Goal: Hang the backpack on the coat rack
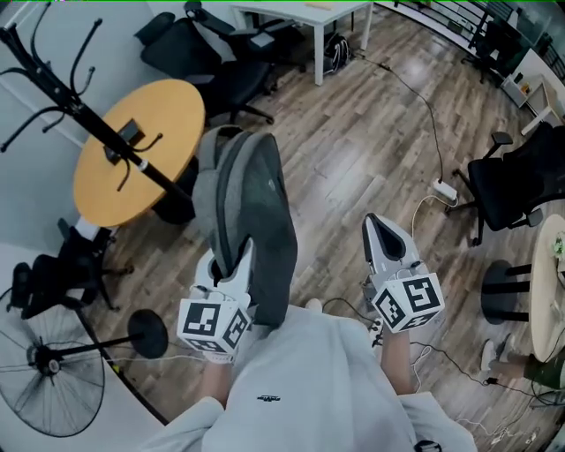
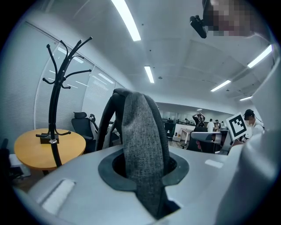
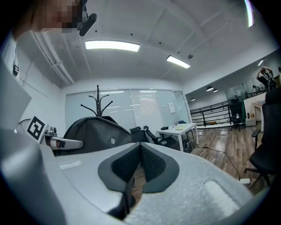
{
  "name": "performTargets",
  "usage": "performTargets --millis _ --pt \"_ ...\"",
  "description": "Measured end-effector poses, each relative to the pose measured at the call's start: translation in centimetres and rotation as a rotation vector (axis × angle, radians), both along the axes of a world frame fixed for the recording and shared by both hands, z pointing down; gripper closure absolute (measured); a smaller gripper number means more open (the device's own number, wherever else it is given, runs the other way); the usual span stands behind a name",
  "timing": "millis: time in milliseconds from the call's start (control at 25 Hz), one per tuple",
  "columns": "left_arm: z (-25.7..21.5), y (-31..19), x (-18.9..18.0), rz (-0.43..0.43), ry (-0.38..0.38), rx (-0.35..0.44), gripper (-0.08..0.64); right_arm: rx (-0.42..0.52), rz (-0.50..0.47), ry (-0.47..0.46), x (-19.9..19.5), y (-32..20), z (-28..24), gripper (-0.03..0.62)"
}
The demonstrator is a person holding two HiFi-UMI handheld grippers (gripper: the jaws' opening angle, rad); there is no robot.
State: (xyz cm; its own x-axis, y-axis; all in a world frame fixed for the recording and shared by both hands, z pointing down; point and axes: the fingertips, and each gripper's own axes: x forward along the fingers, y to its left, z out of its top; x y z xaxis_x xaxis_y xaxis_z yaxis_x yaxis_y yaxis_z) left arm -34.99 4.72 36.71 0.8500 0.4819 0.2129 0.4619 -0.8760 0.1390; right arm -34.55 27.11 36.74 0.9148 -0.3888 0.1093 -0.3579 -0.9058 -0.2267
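A grey backpack (image 1: 252, 199) hangs upright in front of me, with my left gripper (image 1: 231, 258) shut on a fold of its grey fabric near the top. In the left gripper view the jaws (image 2: 142, 166) pinch that strap of the backpack (image 2: 139, 127) between them. The black coat rack (image 1: 84, 119) leans across the upper left; in the left gripper view the coat rack (image 2: 55, 110) stands left of the bag, apart from it. My right gripper (image 1: 374, 226) is right of the bag, shut and empty, its pads meeting (image 3: 140, 148). The backpack (image 3: 94, 132) fills the right gripper view's left.
A round yellow table (image 1: 168, 110) stands behind the rack's pole. A floor fan (image 1: 48, 375) sits at lower left, and office chairs (image 1: 216, 53) stand beyond the table. Another chair (image 1: 512, 185) and a power strip with cable (image 1: 444, 189) are at right. A white desk (image 1: 309, 18) stands far back.
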Motion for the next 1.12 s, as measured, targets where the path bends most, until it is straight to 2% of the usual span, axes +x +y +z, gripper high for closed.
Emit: performTargets --millis 160,440,720,1120 --pt "-0.1 1.5 0.7 -0.025 -0.02 -0.004 0.449 0.049 -0.04 -0.016 1.1 0.9 0.6 0.591" --pt "0.5 2.1 4.4 -0.04 -0.033 -0.011 0.449 0.036 -0.053 -0.03 5.4 1.4 1.3 0.591" --pt "0.7 2.8 10.6 -0.034 -0.052 -0.015 0.449 0.022 -0.035 -0.061 11.2 2.5 1.4 0.591" --pt "0.1 0.7 20.2 -0.029 -0.067 -0.043 0.451 -0.002 -0.016 -0.062 20.9 -0.1 0.0 0.591"
